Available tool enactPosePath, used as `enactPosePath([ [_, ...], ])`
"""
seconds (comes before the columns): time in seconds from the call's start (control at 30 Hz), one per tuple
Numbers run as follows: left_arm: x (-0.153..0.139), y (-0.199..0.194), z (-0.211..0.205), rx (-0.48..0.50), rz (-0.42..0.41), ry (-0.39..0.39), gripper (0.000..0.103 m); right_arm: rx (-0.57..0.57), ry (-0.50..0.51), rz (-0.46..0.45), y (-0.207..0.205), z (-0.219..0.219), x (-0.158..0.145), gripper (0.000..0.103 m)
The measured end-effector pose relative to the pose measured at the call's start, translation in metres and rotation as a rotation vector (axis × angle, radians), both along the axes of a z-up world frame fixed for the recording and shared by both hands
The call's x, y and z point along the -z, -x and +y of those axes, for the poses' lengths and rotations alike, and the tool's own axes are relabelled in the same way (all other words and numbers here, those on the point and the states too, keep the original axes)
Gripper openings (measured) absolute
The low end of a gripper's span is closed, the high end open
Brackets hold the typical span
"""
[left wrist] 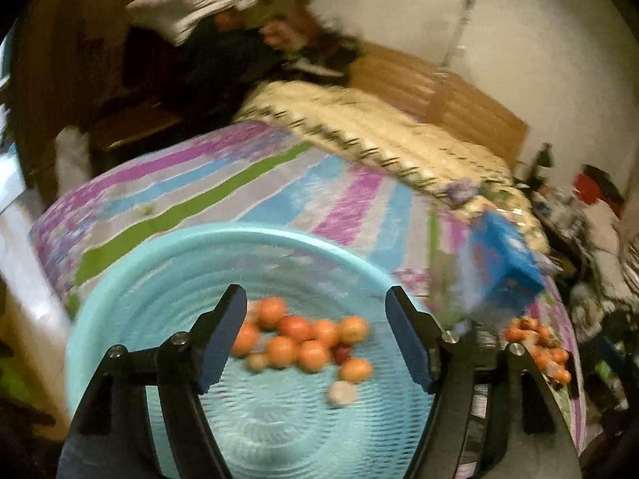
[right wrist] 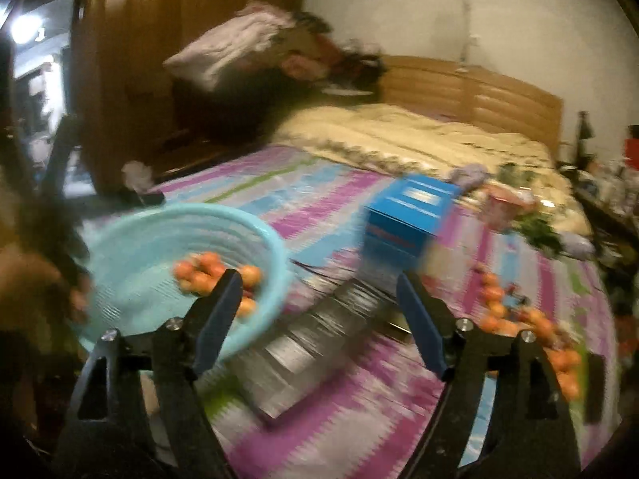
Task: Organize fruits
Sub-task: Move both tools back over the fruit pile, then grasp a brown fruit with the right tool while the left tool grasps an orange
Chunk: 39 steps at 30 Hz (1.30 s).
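A light blue plastic basket [left wrist: 131, 291] sits on the striped bed cover and holds several small orange fruits [left wrist: 303, 339] and a pale one [left wrist: 340, 393]. My left gripper [left wrist: 315, 339] is open and empty, held just above the basket's inside. The basket also shows in the right wrist view [right wrist: 131, 247], at the left, with fruits [right wrist: 207, 273] in it. My right gripper [right wrist: 319, 315] is open and empty over the bed, right of the basket. A loose pile of orange fruits [right wrist: 531, 327] lies on the cover at the right; it also shows in the left wrist view [left wrist: 539, 343].
A blue box [right wrist: 407, 211] stands on the cover behind a flat grey packet [right wrist: 319, 339]. A cream quilt [right wrist: 419, 135] and wooden headboard [right wrist: 499, 95] lie beyond. A pillow pile [right wrist: 239, 44] and wardrobe [right wrist: 131, 60] stand at the left. Clutter fills the right bedside.
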<state>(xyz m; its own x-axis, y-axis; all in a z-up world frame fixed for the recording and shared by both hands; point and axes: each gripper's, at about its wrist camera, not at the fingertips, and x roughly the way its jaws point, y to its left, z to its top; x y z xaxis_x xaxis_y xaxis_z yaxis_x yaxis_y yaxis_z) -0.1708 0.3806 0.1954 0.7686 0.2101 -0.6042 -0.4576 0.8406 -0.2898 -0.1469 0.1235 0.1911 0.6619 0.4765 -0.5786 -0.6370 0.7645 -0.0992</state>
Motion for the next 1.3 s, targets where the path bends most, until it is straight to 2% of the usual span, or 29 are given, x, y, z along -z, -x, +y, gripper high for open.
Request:
enactPosePath([
  [0.07, -0.013, -0.009, -0.030, 0.071, -0.045, -0.029, 0.076, 0.042, 0.015, 0.029, 0.001, -0.030, 0.005, 0.081],
  [0.2, -0.039, -0.031, -0.096, 0.232, -0.084, -0.096, 0.078, 0.159, 0.041, 0.068, 0.007, -0.088, 0.018, 0.081],
  [0.23, -0.044, -0.036, -0.118, 0.283, -0.091, -0.115, 0.081, 0.185, 0.048, 0.081, 0.008, -0.102, 0.023, 0.081],
  [0.27, -0.048, -0.041, -0.135, 0.322, -0.096, -0.130, 0.088, 0.211, 0.052, 0.101, 0.009, -0.115, 0.028, 0.081],
  [0.37, -0.051, -0.058, -0.198, 0.463, -0.098, -0.182, 0.092, 0.280, 0.056, 0.207, 0.007, -0.154, 0.050, 0.080],
  [0.5, -0.029, -0.089, -0.275, 0.637, -0.051, -0.186, 0.093, 0.361, 0.035, 0.290, 0.008, -0.201, 0.075, 0.079],
  [0.6, 0.012, -0.122, -0.319, 0.739, 0.040, -0.161, 0.093, 0.394, 0.014, 0.322, 0.005, -0.228, 0.088, 0.078],
  [0.7, 0.066, -0.162, -0.338, 0.758, 0.150, -0.096, 0.089, 0.422, -0.009, 0.344, 0.001, -0.248, 0.097, 0.077],
  [0.83, 0.133, -0.212, -0.346, 0.763, 0.254, 0.007, 0.067, 0.458, -0.029, 0.375, -0.004, -0.275, 0.109, 0.077],
  [0.97, 0.169, -0.237, -0.353, 0.763, 0.307, 0.023, 0.059, 0.492, -0.041, 0.394, -0.013, -0.292, 0.118, 0.077],
  [1.07, 0.174, -0.245, -0.364, 0.792, 0.302, -0.023, 0.057, 0.515, -0.062, 0.399, -0.021, -0.302, 0.121, 0.077],
  [1.3, 0.176, -0.269, -0.375, 0.830, 0.270, -0.058, 0.057, 0.538, -0.100, 0.396, -0.036, -0.314, 0.120, 0.077],
])
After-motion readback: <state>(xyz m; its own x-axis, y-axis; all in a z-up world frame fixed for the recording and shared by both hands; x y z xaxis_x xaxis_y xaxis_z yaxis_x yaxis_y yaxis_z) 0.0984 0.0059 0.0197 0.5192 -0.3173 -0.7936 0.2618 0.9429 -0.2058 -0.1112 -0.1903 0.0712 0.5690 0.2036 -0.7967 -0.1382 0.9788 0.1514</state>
